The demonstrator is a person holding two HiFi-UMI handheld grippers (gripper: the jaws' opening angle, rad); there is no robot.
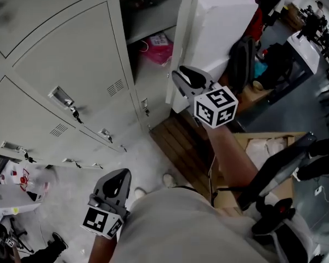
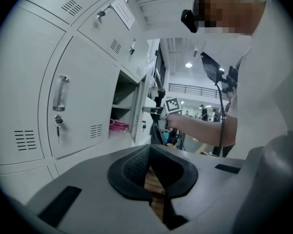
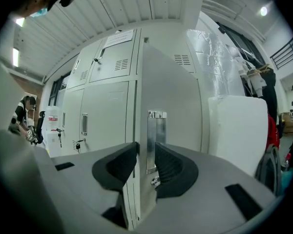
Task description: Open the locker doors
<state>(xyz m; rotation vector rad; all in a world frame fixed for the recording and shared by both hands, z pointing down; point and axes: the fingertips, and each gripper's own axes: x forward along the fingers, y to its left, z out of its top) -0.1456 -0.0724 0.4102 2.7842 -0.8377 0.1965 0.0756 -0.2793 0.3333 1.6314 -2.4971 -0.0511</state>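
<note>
A bank of grey lockers point(image 1: 71, 53) fills the left of the head view. One locker door point(image 1: 182, 43) stands swung out, and a pink bag point(image 1: 160, 49) lies inside that compartment. My right gripper point(image 1: 179, 76) is shut on the free edge of this door point(image 3: 171, 106), its pads on either side just beside the metal handle point(image 3: 156, 130). My left gripper point(image 1: 118, 175) hangs low near my body, shut and empty. It point(image 2: 150, 148) points past a closed door point(image 2: 83, 106) with a handle point(image 2: 61, 92) toward the open compartment point(image 2: 118, 126).
A white box point(image 1: 225, 21) stands right behind the open door. A wooden pallet point(image 1: 181, 141) lies under it, with a cardboard box point(image 1: 263, 147) and black equipment point(image 1: 279, 174) to the right. Loose packages point(image 1: 16, 188) lie on the floor at the lower left.
</note>
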